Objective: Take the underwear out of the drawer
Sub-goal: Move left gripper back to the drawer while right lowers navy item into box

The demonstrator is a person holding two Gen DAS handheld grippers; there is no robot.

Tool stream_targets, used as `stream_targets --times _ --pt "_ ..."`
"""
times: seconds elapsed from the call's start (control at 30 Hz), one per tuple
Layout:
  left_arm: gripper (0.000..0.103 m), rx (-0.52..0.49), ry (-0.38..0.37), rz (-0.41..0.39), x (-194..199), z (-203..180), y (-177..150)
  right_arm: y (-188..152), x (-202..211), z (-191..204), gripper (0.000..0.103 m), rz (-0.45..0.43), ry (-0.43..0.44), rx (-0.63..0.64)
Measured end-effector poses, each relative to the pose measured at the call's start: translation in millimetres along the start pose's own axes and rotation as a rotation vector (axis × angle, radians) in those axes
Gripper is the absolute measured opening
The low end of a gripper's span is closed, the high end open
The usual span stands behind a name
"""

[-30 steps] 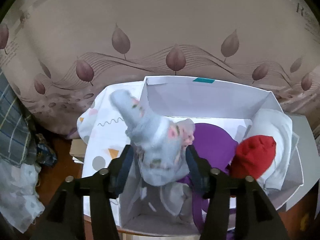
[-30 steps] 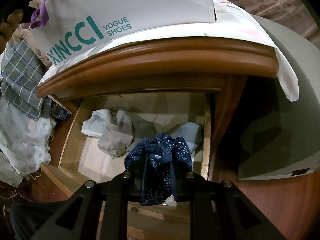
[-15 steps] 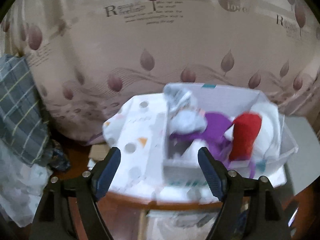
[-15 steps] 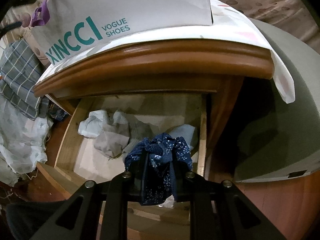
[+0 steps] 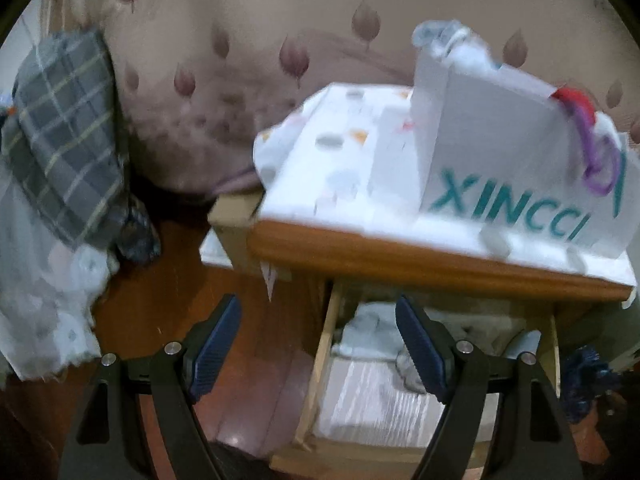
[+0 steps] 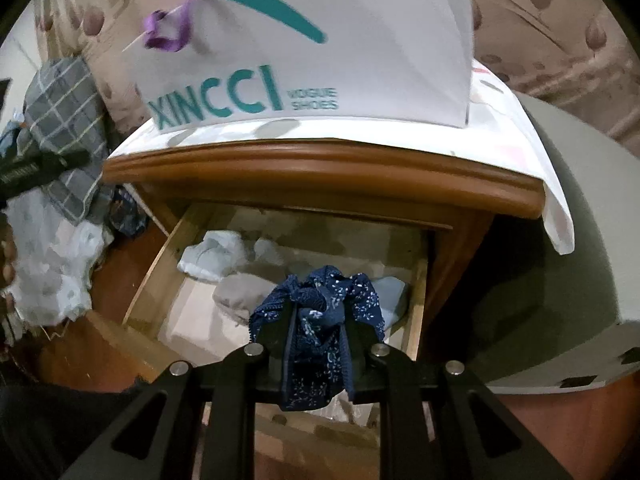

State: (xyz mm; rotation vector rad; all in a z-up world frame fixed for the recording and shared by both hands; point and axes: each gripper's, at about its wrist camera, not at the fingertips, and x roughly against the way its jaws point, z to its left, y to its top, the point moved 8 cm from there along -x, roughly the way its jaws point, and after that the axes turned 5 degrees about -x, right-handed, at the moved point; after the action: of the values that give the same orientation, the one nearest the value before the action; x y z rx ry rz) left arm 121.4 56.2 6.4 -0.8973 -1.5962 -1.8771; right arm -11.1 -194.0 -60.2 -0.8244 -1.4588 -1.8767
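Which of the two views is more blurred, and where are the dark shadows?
Left wrist view: strongly motion-blurred; the white shoe box lettering and the curtain smear, while the open left gripper stays sharp. Right wrist view: clearer, only the box print is soft; dark shadow lies under the nightstand top, over the back of the drawer; the navy underwear is crisp.

The right gripper (image 6: pixel 316 328) clamps dark blue underwear (image 6: pixel 320 320) above the open drawer (image 6: pixel 160 268), under the white bag (image 6: pixel 360 40).
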Motion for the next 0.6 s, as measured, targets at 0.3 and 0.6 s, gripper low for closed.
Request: stream_targets --times 0.3,0.6 --pt "0.076 0.083 0.026 0.062 -32.7 22.6 -43.9 54.7 73.7 10.9 0.018 -0.068 -0.001 0.016" --pt "0.077 0.157 0.042 0.037 -27.3 49.6 -38.1 164.8 161.5 21.2 0.018 -0.235 -0.051 0.081"
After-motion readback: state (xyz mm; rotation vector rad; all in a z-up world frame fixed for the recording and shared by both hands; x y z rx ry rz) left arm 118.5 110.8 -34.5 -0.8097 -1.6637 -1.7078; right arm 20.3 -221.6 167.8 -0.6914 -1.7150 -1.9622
